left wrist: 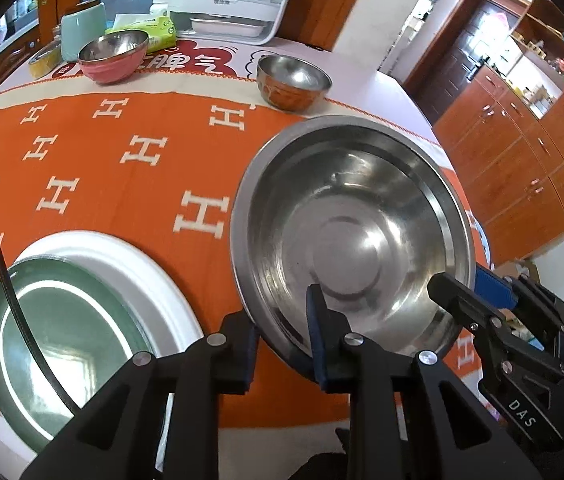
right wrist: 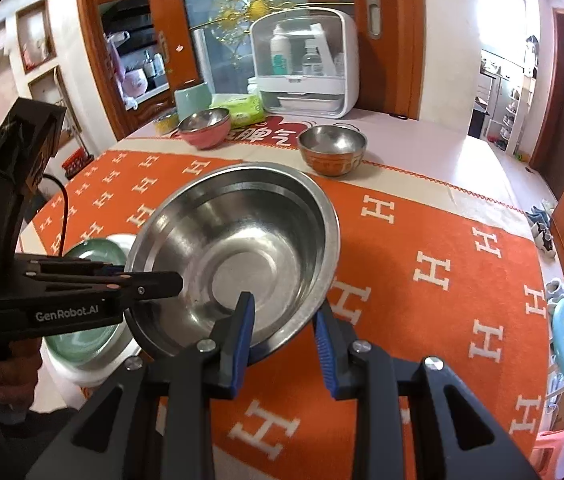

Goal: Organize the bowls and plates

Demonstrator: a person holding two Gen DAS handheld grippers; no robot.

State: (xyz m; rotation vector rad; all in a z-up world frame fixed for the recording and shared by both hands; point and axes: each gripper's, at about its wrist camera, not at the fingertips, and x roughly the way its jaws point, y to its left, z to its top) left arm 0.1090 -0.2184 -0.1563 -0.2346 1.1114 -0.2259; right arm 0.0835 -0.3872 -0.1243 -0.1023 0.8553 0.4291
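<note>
Steel bowl [left wrist: 357,236], tilted above the desk's [left wrist: 114,184] near edge, rim pinched by both left fingers [left wrist: 317,320] and right fingers [right wrist: 242,320], presumably for nesting onto green plate [left wrist: 62,344] alongside.

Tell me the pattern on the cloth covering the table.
The orange tablecloth bears white H shapes; the right wrist view shows it best.
</note>
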